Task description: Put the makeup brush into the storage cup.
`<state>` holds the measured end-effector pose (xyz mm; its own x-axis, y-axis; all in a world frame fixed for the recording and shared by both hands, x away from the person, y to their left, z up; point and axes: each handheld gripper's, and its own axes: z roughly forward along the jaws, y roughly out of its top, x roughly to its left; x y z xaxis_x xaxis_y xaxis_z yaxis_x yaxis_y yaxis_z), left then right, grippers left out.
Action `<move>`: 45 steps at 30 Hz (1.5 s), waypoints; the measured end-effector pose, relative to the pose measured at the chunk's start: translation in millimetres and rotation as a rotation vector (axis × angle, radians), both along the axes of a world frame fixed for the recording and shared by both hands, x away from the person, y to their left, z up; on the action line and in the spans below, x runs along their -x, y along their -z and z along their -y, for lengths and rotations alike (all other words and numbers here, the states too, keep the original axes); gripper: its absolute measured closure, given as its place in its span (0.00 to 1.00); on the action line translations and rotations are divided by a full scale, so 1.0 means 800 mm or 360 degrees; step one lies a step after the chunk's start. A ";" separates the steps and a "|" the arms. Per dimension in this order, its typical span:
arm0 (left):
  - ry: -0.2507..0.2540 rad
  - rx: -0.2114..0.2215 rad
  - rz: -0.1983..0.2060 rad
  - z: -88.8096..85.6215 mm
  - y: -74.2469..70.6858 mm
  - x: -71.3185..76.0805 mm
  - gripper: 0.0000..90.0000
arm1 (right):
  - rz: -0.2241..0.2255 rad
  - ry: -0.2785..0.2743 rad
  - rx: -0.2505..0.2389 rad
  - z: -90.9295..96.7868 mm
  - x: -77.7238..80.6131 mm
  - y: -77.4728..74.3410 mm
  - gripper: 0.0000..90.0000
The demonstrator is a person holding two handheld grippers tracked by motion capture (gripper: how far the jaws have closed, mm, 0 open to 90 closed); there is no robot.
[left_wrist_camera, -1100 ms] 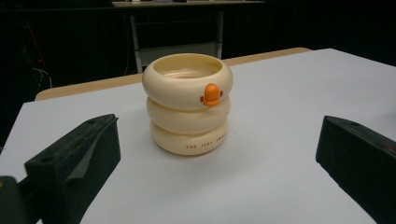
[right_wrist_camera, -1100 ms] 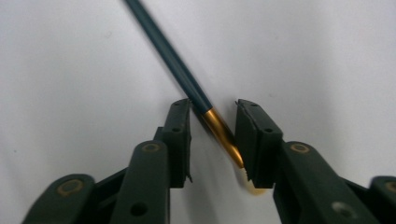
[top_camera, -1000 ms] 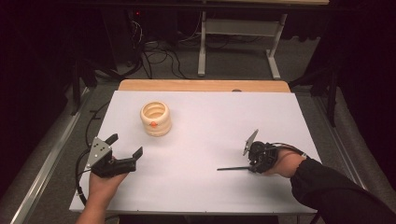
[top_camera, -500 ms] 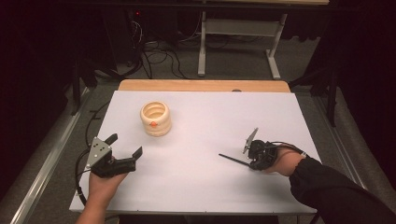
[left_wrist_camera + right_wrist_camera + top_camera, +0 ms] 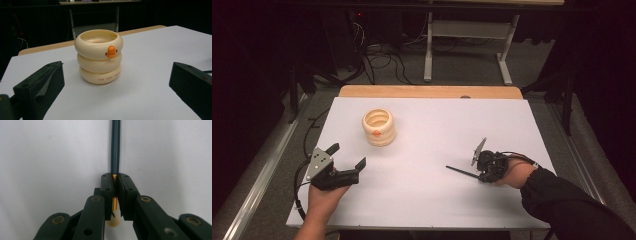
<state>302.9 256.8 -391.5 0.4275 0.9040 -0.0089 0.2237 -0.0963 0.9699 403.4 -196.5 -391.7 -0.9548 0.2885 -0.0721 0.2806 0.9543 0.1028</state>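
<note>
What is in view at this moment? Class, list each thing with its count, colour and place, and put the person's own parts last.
cup: one, cream, three stacked rings with an orange beak, upright on the table's left half.
pen: one, dark shaft with a gold end, clamped in the right tool, tip pointing left over the table.
table: one, white top, wooden strip at the far edge.
cables: several, black, on the floor beyond the table.
left tool: one, black, jaws open, facing the cup.
right tool: one, black, shut on the pen.
</note>
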 end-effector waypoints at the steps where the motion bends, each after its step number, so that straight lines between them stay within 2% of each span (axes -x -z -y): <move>1: 0.0001 -0.0008 0.0000 0.000 0.000 0.000 0.01 | -0.0006 -0.0011 -0.0002 0.000 -0.001 0.000 0.96; 5: 0.0005 -0.0014 -0.0006 0.000 0.000 0.000 0.01 | -0.0021 -0.0001 -0.0006 0.000 -0.002 0.000 0.96; 12: 0.0003 -0.0015 -0.0010 0.000 0.000 0.000 0.01 | -0.0022 -0.0036 0.0015 -0.002 -0.003 -0.004 0.96; 20: 0.0014 -0.0028 -0.0012 0.003 0.001 -0.001 0.01 | 0.0016 -0.0031 -0.0031 -0.003 0.002 -0.027 0.96; 26: 0.0024 -0.0027 0.0006 0.007 0.001 -0.001 0.01 | 0.0041 -0.0064 -0.0051 -0.010 0.007 -0.041 0.96; 31: 0.0033 -0.0055 0.0016 0.012 0.001 0.000 0.01 | 0.0043 -0.0096 -0.0059 -0.021 0.011 -0.051 0.96; 36: 0.0048 -0.0096 0.0037 0.019 0.002 0.001 0.00 | 0.0072 -0.0154 -0.0082 -0.039 0.016 -0.061 0.96; 41: 0.0052 -0.0186 0.0052 0.037 0.007 0.001 0.00 | 0.0098 -0.0186 -0.0092 -0.050 0.017 -0.067 0.96; 45: 0.0093 -0.0302 0.0032 0.056 0.017 -0.001 0.00 | 0.0102 -0.0187 -0.0086 -0.054 0.018 -0.070 0.96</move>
